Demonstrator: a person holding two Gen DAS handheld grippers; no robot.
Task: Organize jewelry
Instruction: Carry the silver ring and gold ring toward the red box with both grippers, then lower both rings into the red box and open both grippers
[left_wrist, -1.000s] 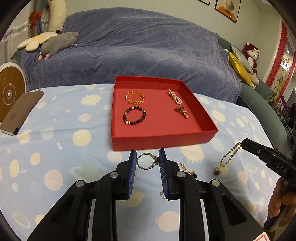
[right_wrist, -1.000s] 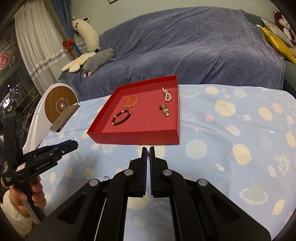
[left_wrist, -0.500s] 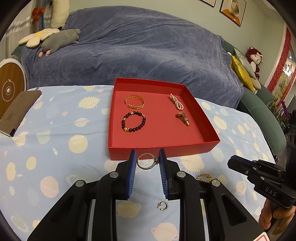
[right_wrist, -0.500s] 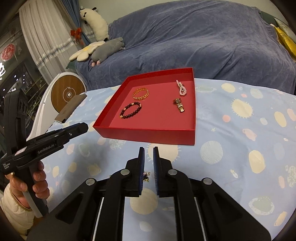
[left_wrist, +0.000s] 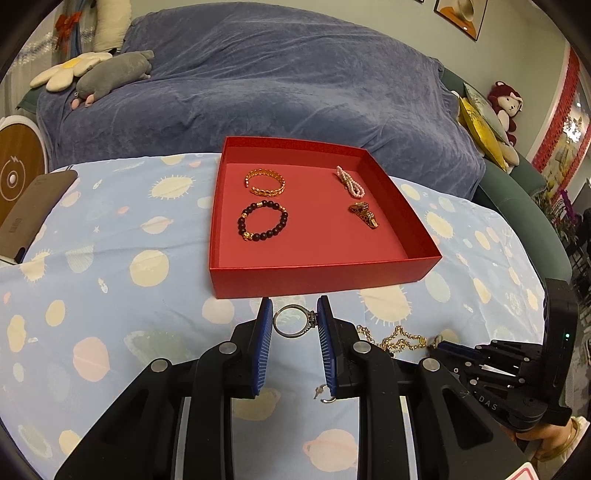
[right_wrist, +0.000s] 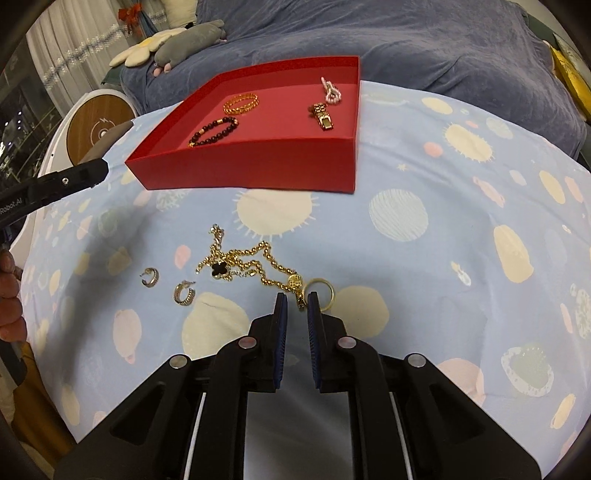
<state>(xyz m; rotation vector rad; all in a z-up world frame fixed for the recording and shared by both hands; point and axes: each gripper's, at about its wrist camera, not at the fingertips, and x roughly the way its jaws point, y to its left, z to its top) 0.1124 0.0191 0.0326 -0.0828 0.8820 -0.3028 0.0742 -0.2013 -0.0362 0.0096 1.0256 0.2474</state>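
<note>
My left gripper (left_wrist: 294, 320) is shut on a silver ring (left_wrist: 294, 321), held just in front of the red tray (left_wrist: 317, 277). The tray holds a gold bangle (left_wrist: 265, 182), a dark bead bracelet (left_wrist: 263, 220), a pink bead piece (left_wrist: 349, 181) and a gold clasp (left_wrist: 364, 215). My right gripper (right_wrist: 294, 307) is slightly open and low over the table, its tips at a gold chain necklace (right_wrist: 255, 264) with a black clover charm; a gold ring (right_wrist: 320, 292) lies beside its right finger. Two hoop earrings (right_wrist: 168, 286) lie to the left.
The table has a light blue cloth with planet prints (left_wrist: 110, 266). A sofa under a blue cover (left_wrist: 266, 85) stands behind it. A brown case (left_wrist: 29, 210) lies at the table's left edge. The left gripper shows in the right wrist view (right_wrist: 55, 184).
My right gripper has dropped toward the table and opened a little over the gold chain. My left gripper, still holding the ring, has kept just in front of the tray.
</note>
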